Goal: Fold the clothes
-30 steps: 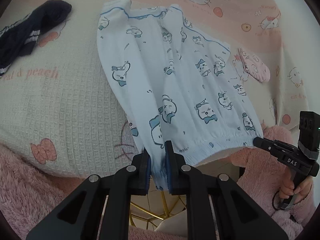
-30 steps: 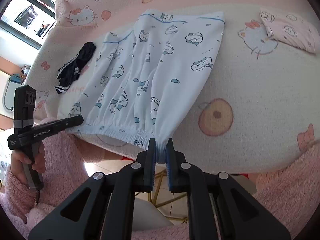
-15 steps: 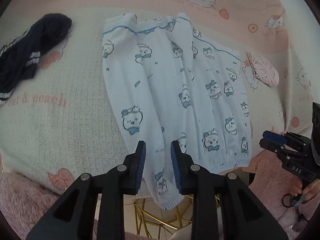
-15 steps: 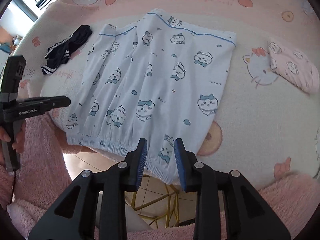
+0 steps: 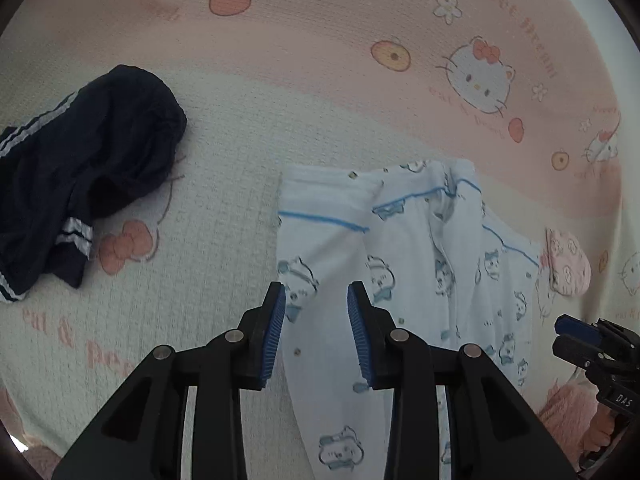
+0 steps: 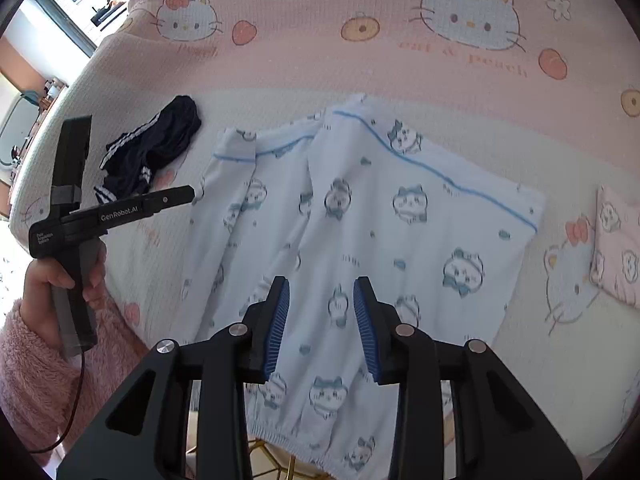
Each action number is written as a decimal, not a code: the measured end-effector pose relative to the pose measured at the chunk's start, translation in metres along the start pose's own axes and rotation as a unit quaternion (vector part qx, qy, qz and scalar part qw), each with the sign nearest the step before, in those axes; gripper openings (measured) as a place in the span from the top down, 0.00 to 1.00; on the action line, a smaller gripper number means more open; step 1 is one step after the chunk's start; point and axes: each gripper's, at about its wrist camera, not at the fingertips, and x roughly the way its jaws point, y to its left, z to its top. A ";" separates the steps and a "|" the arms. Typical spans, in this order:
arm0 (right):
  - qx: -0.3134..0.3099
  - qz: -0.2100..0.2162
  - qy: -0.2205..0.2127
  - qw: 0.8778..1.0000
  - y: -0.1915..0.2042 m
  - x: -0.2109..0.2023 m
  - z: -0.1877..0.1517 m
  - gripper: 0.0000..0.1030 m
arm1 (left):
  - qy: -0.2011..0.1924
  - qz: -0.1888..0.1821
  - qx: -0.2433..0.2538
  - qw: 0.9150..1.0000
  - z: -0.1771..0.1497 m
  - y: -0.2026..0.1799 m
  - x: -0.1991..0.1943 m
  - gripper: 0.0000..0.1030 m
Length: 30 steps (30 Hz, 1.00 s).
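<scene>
Both your left gripper (image 5: 316, 334) and right gripper (image 6: 322, 326) are opening, holding nothing. The white pyjama (image 6: 360, 240) lies flat, its hem overhanging at 6 o'clock; it may slide off.

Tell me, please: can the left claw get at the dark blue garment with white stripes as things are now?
Probably yes. The left claw is empty, its jaws opening above the white printed pajama. The dark blue garment lies apart from it on the blanket, uncovered, with nothing between them.
</scene>
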 end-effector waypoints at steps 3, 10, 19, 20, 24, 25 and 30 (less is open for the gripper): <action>-0.012 0.001 0.000 1.000 0.007 0.028 0.037 0.66 | 0.001 -0.007 0.000 1.000 0.022 0.007 0.017 0.67; -0.006 -0.025 0.054 0.998 0.005 0.119 0.082 0.66 | -0.012 0.061 0.029 0.998 0.034 0.004 0.036 0.67; 0.016 -0.129 0.020 0.991 -0.036 0.101 0.091 0.66 | -0.018 -0.047 0.005 0.999 0.038 0.024 0.012 0.64; 0.006 -0.118 0.007 0.993 -0.028 0.098 0.093 0.66 | -0.020 -0.052 0.019 0.998 0.036 0.014 0.013 0.61; -0.042 -0.072 0.001 0.997 0.012 0.112 0.100 0.64 | -0.010 -0.047 0.069 0.996 0.027 -0.025 0.033 0.61; -0.044 -0.069 0.012 0.997 0.014 0.122 0.099 0.64 | -0.009 -0.038 0.079 0.996 0.024 -0.032 0.038 0.61; -0.037 -0.115 0.043 0.992 0.000 0.142 0.088 0.64 | 0.005 0.045 0.074 0.996 0.022 -0.019 0.048 0.61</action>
